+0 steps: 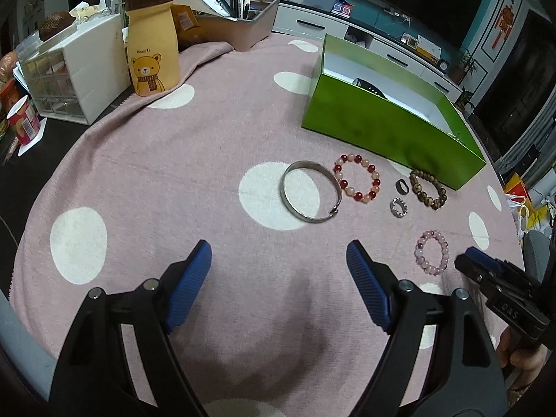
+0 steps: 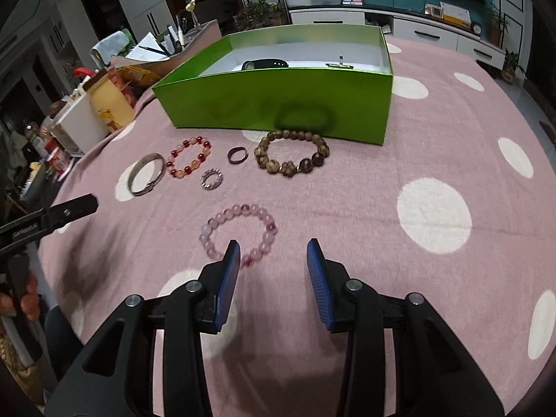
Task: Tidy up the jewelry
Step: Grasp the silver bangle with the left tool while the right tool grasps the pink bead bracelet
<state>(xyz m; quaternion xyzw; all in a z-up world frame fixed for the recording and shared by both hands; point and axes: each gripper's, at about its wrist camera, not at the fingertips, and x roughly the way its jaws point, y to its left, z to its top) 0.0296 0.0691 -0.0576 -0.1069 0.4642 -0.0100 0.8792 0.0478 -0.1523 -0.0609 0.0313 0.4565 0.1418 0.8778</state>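
From my left wrist, my left gripper [image 1: 279, 255] hangs spread wide and empty over the pink, white-dotted cloth [image 1: 156, 173]. Ahead lies the silver bangle [image 1: 310, 191], a smooth flat band lying on its side. To its right lie the red bracelet [image 1: 357, 182], dark ring [image 1: 401, 186], sparkly ring [image 1: 398, 207] and brown bracelet [image 1: 428, 188], strung in a loose row running left to right before the green box [image 1: 382, 132]. The pink bracelet [image 1: 432, 252] lies nearer, just beside my right gripper [image 1: 481, 255] (its gap I cannot tell from here). Only this view shows the bear bottle [image 1: 153, 41] clearly.

From my right wrist, my right gripper [image 2: 273, 252] is open, moderately wide, its left pad overlapping the pink bracelet's near beads. Here the box's white inside shows a black band [image 2: 264, 64].
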